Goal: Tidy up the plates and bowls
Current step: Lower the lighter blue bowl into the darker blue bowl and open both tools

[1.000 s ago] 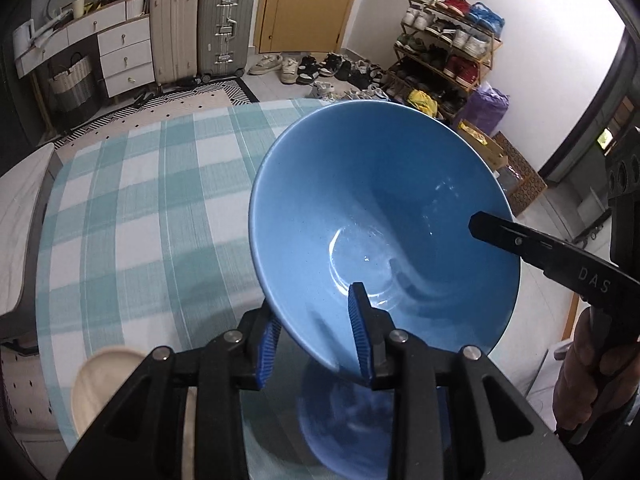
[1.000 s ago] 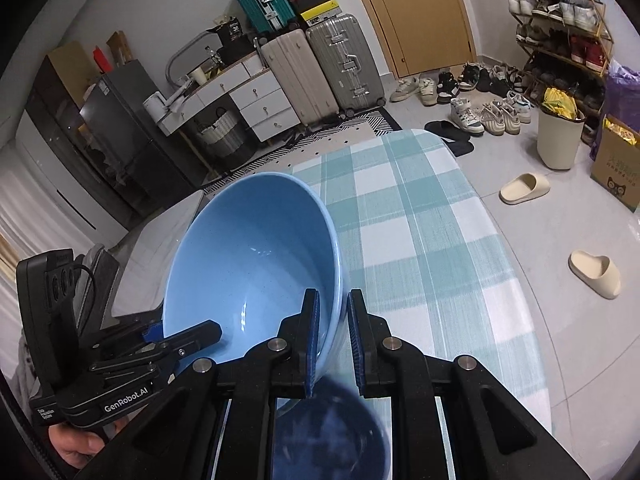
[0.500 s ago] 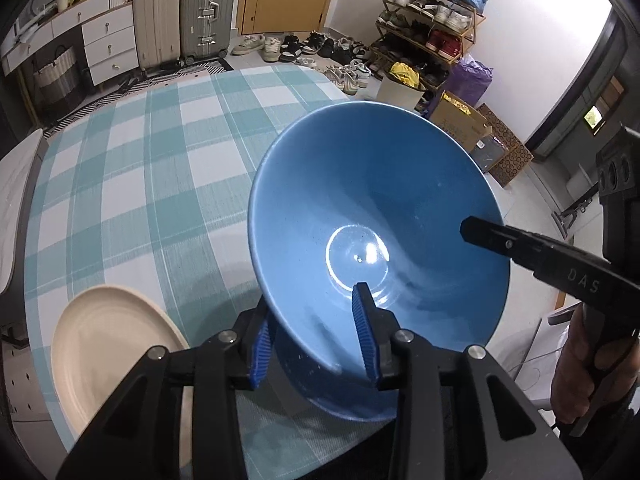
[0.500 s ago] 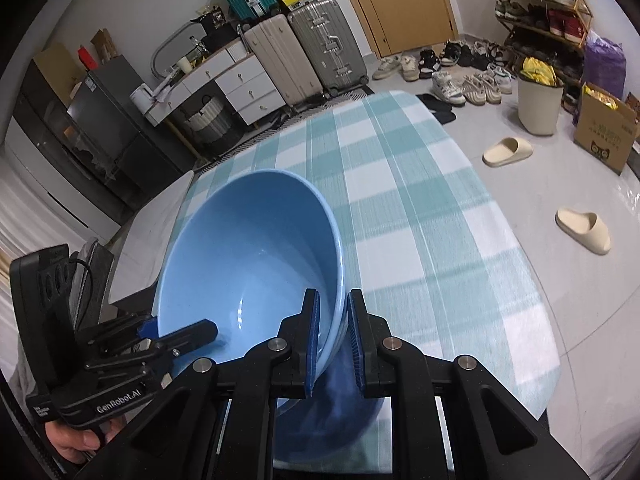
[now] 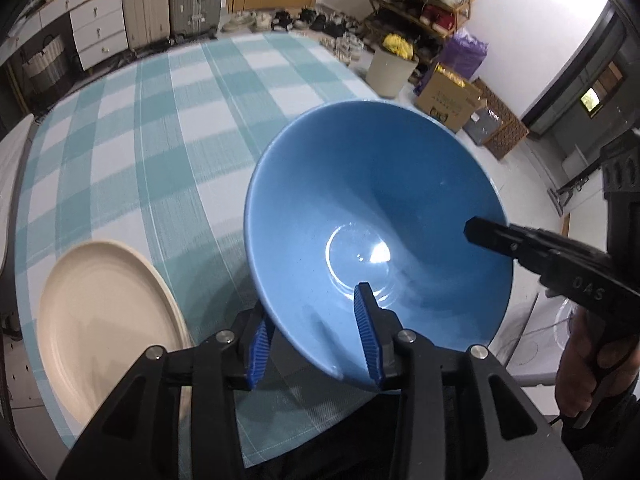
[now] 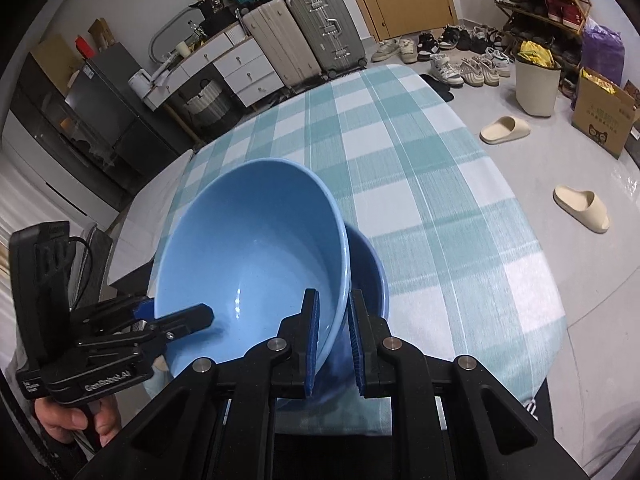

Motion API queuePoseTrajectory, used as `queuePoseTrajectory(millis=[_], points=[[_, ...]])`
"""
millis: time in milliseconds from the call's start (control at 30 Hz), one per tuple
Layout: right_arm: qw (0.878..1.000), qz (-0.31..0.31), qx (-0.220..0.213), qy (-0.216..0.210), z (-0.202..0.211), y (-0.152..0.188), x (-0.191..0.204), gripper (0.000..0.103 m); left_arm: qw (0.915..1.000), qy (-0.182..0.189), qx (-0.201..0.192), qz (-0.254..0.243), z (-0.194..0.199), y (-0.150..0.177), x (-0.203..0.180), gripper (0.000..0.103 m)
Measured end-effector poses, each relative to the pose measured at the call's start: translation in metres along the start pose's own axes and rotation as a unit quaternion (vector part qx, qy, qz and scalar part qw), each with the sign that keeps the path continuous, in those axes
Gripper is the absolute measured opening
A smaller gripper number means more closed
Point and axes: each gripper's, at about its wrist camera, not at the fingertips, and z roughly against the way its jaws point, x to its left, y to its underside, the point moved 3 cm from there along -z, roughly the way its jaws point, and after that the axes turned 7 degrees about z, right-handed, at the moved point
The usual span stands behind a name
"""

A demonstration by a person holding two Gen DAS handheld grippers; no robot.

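Note:
A large blue bowl (image 5: 372,216) (image 6: 248,256) is held tilted by both grippers. My left gripper (image 5: 314,338) is shut on its near rim, one finger inside and one outside. My right gripper (image 6: 332,340) is shut on the opposite rim; it shows in the left wrist view (image 5: 496,236) reaching into the bowl from the right. A second, darker blue bowl (image 6: 370,276) sits on the checked table (image 6: 420,184) right under the held bowl. A cream plate (image 5: 108,320) lies on the table to the left of the bowls.
The teal and white checked tablecloth (image 5: 160,128) covers the table; its edge runs close on the right. Beyond it are suitcases (image 6: 304,28), a white drawer unit (image 6: 236,68), a shoe rack (image 5: 424,4), a bin (image 6: 536,84) and slippers (image 6: 582,208) on the floor.
Both grippers have lowered the big blue bowl toward the darker bowl on the table. The cream plate has come into the left wrist view.

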Motion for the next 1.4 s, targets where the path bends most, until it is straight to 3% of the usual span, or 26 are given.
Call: queuePoseTrajectory(millis=[100,200,300,733,900,1167,1300,1400], points=[[1.000,0.003,0.004,0.001,-0.004,0.004,0.000,0.015,0.9999,0.005,0.011,-0.001,-0.005,0.005,-0.002,0.047],[1.000,0.022,0.002,0.019,-0.009,0.008,0.001,0.015,0.9999,0.009,0.007,0.008,-0.004,0.005,0.001,0.047],[1.000,0.014,0.003,0.006,-0.012,0.009,-0.002,0.015,0.9998,-0.010,-0.004,0.016,-0.003,0.005,0.007,0.047],[0.999,0.025,-0.029,0.015,0.003,0.004,-0.006,0.015,0.9993,-0.005,-0.002,0.038,-0.015,0.006,0.020,0.048],[0.997,0.036,-0.060,0.019,0.016,-0.005,-0.007,0.015,0.9984,-0.009,-0.029,0.047,-0.009,0.001,0.024,0.049],[0.998,0.041,-0.034,0.021,-0.010,-0.004,-0.019,0.017,0.9955,-0.016,-0.081,0.045,-0.008,-0.007,0.024,0.051],[0.996,0.072,-0.046,0.015,-0.017,-0.003,-0.015,0.019,0.9926,-0.044,-0.104,0.044,-0.007,-0.013,0.025,0.051],[0.993,0.091,-0.074,0.003,-0.014,-0.004,-0.012,0.020,0.9900,-0.042,-0.125,0.052,-0.001,-0.013,0.026,0.051]])
